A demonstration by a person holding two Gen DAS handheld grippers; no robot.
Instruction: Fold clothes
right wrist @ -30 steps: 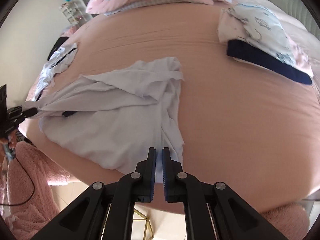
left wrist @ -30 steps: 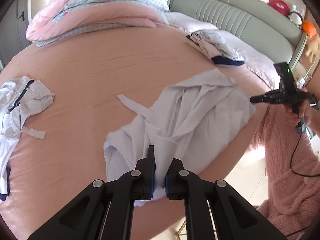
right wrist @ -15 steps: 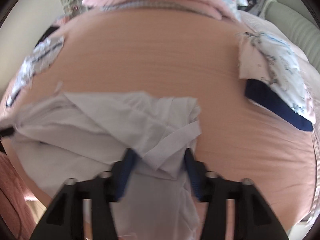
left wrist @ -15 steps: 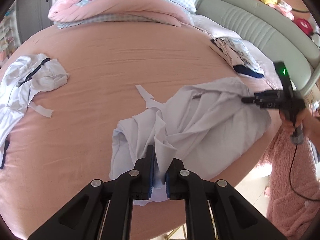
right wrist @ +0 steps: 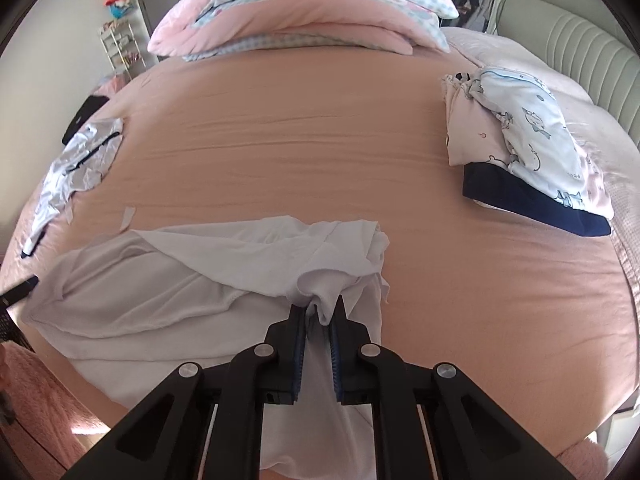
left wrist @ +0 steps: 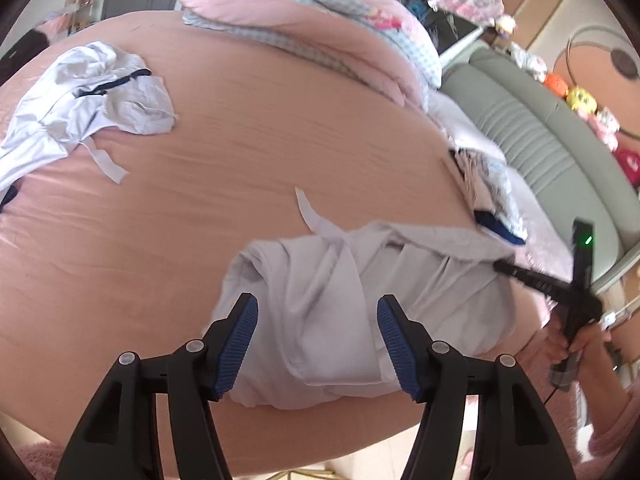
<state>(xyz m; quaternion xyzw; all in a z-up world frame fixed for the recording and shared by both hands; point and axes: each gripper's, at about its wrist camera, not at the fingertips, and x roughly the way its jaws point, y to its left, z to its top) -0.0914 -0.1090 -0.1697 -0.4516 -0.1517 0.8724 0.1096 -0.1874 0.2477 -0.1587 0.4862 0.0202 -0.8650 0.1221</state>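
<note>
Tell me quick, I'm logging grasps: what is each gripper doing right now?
Left gripper: open, jaws spread over the white garment, holding nothing.
Right gripper: closed on a bunched fold of the white garment.

Large bed (right wrist: 320, 128) under a peach-pink sheet, filling most of both views. Folded pink and blue-checked duvet (right wrist: 304, 4) piled at the far end. Grey-green padded headboard (left wrist: 532, 132) with vertical channels along the right side; soft toys (left wrist: 580, 98) lined up on its top edge. Pale plain wall (right wrist: 60, 28) on the left, with a small white wire rack (right wrist: 120, 46) against it. Light-coloured floor (left wrist: 360, 456) visible below the bed's near edge. Bright, even daylight throughout.
</note>
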